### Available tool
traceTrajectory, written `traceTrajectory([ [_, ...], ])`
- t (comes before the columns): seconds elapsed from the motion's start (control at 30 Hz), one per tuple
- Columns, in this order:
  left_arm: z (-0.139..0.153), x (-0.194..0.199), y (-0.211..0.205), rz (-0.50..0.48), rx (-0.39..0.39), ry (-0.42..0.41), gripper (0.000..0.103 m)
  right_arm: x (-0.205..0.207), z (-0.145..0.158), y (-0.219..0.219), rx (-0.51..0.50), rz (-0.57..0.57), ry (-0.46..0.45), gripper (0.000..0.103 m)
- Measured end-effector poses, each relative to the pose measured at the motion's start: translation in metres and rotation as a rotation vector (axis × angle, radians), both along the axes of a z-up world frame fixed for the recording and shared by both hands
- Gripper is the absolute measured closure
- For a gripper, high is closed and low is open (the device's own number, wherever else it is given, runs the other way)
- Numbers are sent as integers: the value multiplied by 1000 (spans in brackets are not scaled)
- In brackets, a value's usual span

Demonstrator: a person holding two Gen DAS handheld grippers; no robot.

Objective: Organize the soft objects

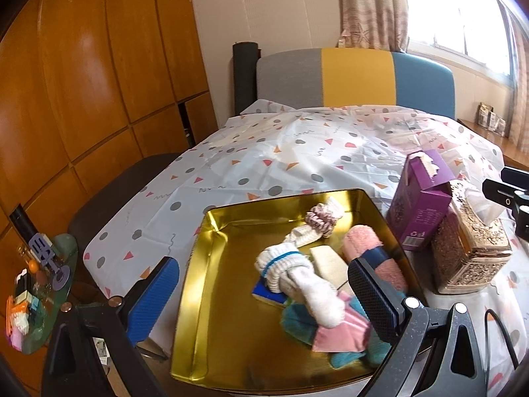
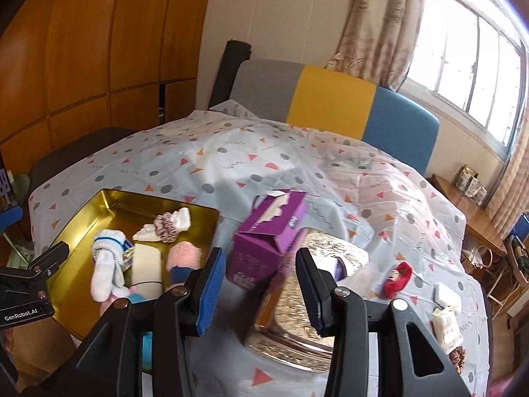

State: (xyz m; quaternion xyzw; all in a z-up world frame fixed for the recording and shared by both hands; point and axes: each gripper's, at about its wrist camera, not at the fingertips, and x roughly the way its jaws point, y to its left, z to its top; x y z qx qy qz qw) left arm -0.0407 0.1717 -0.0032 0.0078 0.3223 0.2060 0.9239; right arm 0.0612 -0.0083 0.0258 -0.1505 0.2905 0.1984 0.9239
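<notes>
A gold tin tray (image 1: 205, 284) sits in the lower middle of the left wrist view, on a table under a white cloth (image 1: 264, 152) printed with dots and triangles. Inside it lie the soft things: a white sock with a blue band (image 1: 297, 281), a beige sponge (image 1: 327, 261), a pink rolled towel (image 1: 367, 248), a pink scrunchie (image 1: 319, 220) on a cream cloth at the far side, and teal and pink cloths (image 1: 327, 330) at the near edge. The left gripper (image 1: 264, 294) hangs over the tray with its jaws spread wide and nothing between them. In the right wrist view the tray (image 2: 96, 208) is at the left, and the right gripper (image 2: 261, 284) is at the bottom centre, jaws apart and empty, pointing at a purple box (image 2: 264, 248) and a shiny tissue box (image 2: 297, 324). Towards the lower right of that view, a red fluffy clip (image 2: 398, 279), a white block (image 2: 448, 292) and a small packet (image 2: 446, 327) lie on the cloth, outside the tray.
</notes>
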Motion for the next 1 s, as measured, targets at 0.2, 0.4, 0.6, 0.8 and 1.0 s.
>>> traceTrajectory([
  [0.2, 4, 9, -17, -51, 5, 4, 0, 9, -2, -28, -5, -43, -2, 58],
  [0.4, 10, 19, -42, -130, 20, 0, 0, 24, -12, -69, -33, -111, 19, 56],
  [0.6, 19, 29, -74, -236, 39, -11, 0, 49, -26, -142, -32, -260, 68, 55],
  [0.8, 27, 36, -103, -332, 49, -20, 0, 73, -54, -231, -19, -494, 112, 55],
  [1.0, 31, 42, -132, -414, 53, -14, 0, 77, -85, -308, 94, -710, 166, 55],
])
